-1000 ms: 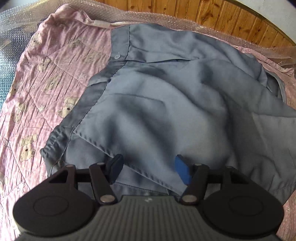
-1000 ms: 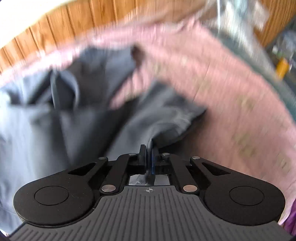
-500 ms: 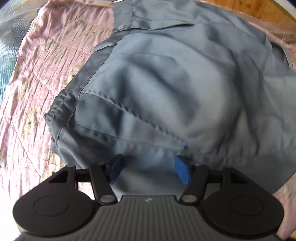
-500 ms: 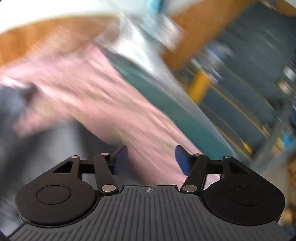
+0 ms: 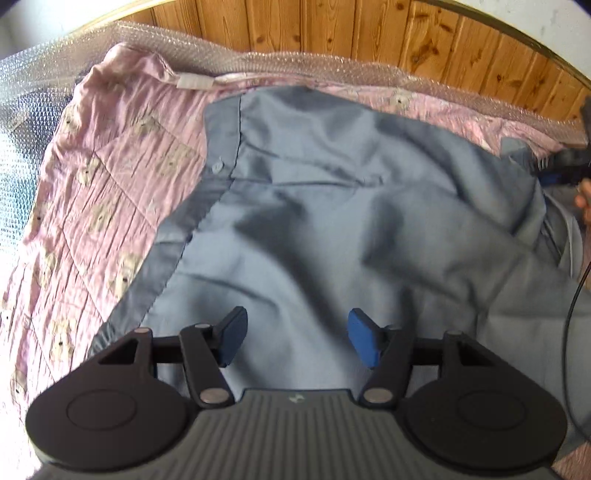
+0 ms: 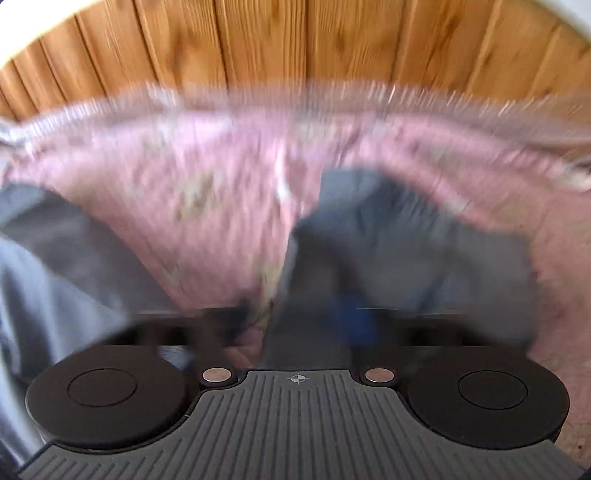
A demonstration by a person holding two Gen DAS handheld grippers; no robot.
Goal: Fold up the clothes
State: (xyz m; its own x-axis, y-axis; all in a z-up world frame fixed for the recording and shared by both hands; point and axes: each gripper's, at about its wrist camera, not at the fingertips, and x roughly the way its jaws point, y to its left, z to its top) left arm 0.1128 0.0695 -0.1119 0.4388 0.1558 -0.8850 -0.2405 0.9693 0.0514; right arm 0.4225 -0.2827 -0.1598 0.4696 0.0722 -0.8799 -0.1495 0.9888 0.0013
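A grey-blue button shirt (image 5: 332, 206) lies rumpled on a pink quilt (image 5: 110, 177). My left gripper (image 5: 297, 332) hangs open above the shirt's near part, blue pads wide apart with nothing between them. At the right edge of the left wrist view, my right gripper (image 5: 554, 173) shows dark and small at the shirt's far side, a person's fingertip beside it. The right wrist view is blurred. There, a grey fold of the shirt (image 6: 406, 240) runs down into my right gripper (image 6: 306, 325), which is shut on it. More of the shirt lies at the left.
The pink quilt (image 6: 203, 192), printed with bears, covers the surface. Bubble wrap (image 5: 37, 92) rims it at the left and back. A wooden plank wall (image 5: 332, 29) stands right behind. A dark cable hangs at the right edge of the left wrist view.
My left gripper dipped toward the shirt, then drew back, staying open. My right gripper let go of a grey fold, swung off to the right with jaws open, came back and shut on the shirt.
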